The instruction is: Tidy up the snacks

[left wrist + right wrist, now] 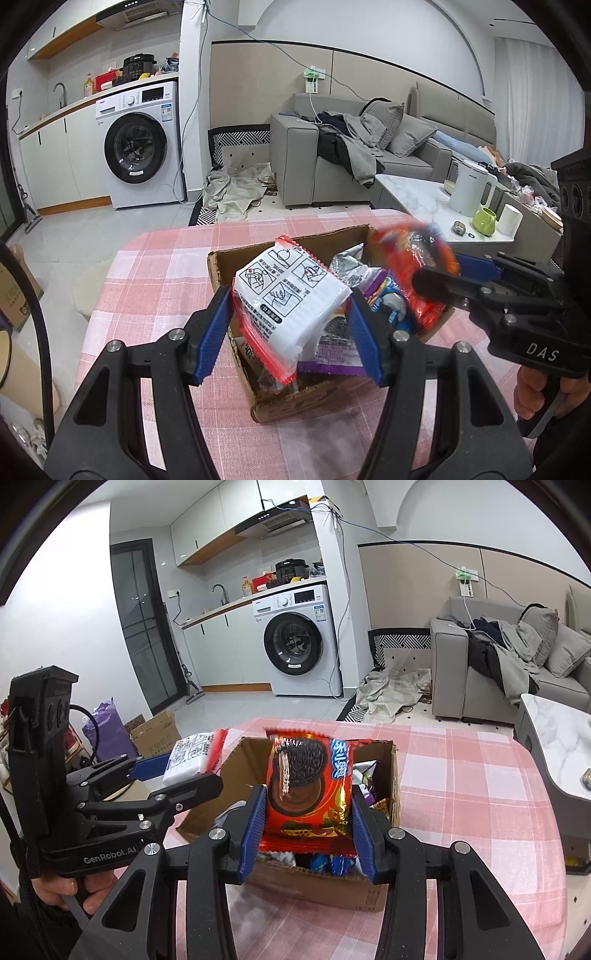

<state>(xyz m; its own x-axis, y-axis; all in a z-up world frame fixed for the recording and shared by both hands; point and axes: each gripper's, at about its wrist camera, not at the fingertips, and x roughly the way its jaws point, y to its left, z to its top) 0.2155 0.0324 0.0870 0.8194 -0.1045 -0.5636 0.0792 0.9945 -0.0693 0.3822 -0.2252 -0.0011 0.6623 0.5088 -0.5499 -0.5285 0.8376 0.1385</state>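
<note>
Across the pink checked counter (147, 277), saw an open cardboard box (216, 269) near the middle. Behind it, saw a white washing machine (136, 147) under a kitchen top and a grey sofa (295, 158) with clothes piled on it. Saw a low white table (417, 195) by the sofa, with a kettle (469, 188) and a green cup (484, 220) on it.

Found the left claw (288, 310) half closed on a white snack pack (288, 288) with red edges. Saw both blue pads pressed on its sides. Found that pack tilted and up above the near part of the box.

Found the right claw (308, 801) closed narrower on a red cookie pack (308, 775) with a dark round cookie printed on it. Saw that pack standing up between the pads, over the box too.

Saw more snacks down inside the box: a purple pack (332, 358), a silver one (347, 266) and a blue one (391, 310). Could not read their names.

Saw the two claws side by side, close but not touching. Spotted a hand (535, 391) on the right handle and another hand (70, 890) on the left handle.
</note>
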